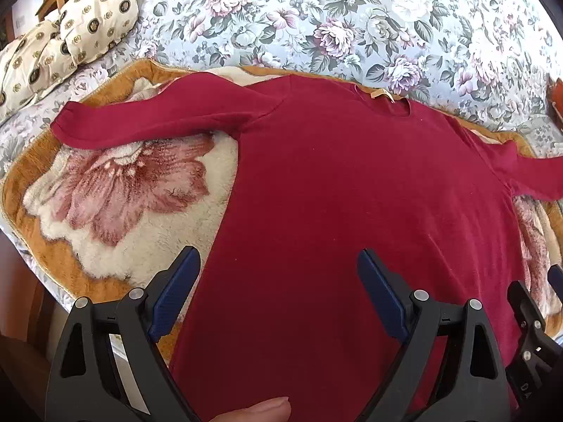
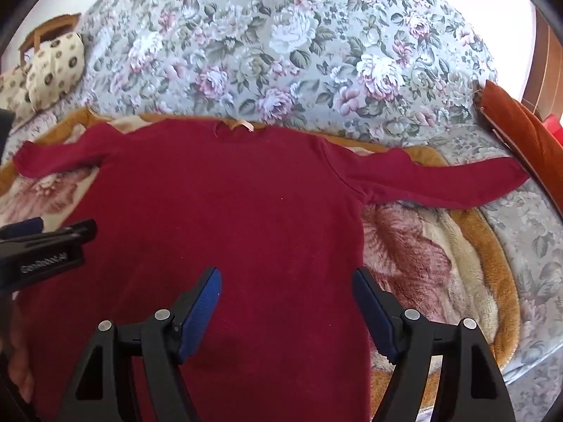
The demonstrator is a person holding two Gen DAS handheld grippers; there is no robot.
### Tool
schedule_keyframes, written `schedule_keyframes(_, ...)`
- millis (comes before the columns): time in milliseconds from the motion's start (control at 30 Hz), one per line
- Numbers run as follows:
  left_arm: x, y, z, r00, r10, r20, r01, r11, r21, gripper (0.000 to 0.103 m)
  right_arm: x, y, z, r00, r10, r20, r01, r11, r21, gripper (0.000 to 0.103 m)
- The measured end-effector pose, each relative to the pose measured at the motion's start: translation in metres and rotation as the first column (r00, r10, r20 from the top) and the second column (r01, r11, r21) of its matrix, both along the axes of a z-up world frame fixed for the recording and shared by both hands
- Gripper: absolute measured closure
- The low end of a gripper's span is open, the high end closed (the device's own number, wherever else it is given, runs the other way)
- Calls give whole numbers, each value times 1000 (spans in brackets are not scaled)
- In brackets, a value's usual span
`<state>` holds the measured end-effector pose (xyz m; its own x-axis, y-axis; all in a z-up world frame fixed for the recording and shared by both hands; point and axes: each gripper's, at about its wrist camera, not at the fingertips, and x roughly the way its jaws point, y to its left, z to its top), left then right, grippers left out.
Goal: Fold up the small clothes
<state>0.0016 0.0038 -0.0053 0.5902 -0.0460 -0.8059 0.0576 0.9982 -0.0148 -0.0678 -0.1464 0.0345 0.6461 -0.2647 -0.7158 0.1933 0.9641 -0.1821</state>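
Observation:
A dark red long-sleeved top (image 1: pixel 352 190) lies flat and spread out on a fleece blanket, neck away from me, both sleeves stretched sideways. It also shows in the right wrist view (image 2: pixel 228 218). My left gripper (image 1: pixel 278 263) is open and empty, hovering over the top's lower left edge. My right gripper (image 2: pixel 286 281) is open and empty, over the top's lower right part. The left gripper shows at the left edge of the right wrist view (image 2: pixel 42 235); the right gripper's finger shows at the right edge of the left wrist view (image 1: pixel 527 302).
The fleece blanket (image 1: pixel 116 190) with an orange border and a pink flower lies on a floral bedspread (image 1: pixel 316 17). Patterned cream pillows (image 1: pixel 70 35) sit at the far left. An orange-brown object (image 2: pixel 520 130) lies at the right by the sleeve end.

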Motion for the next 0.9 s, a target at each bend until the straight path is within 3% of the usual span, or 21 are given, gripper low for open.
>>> schedule_keyframes(233,3,2,0,1000,1,-19,-1,1000,-25,12,5,5,2,1000,-15,-15,14,996,-91,29)
schedule_keyframes(900,4,4,-4,1000,1,-29,-2,999,-52,12,9,3,-1,999,-30,-45,27,997,-66,29)
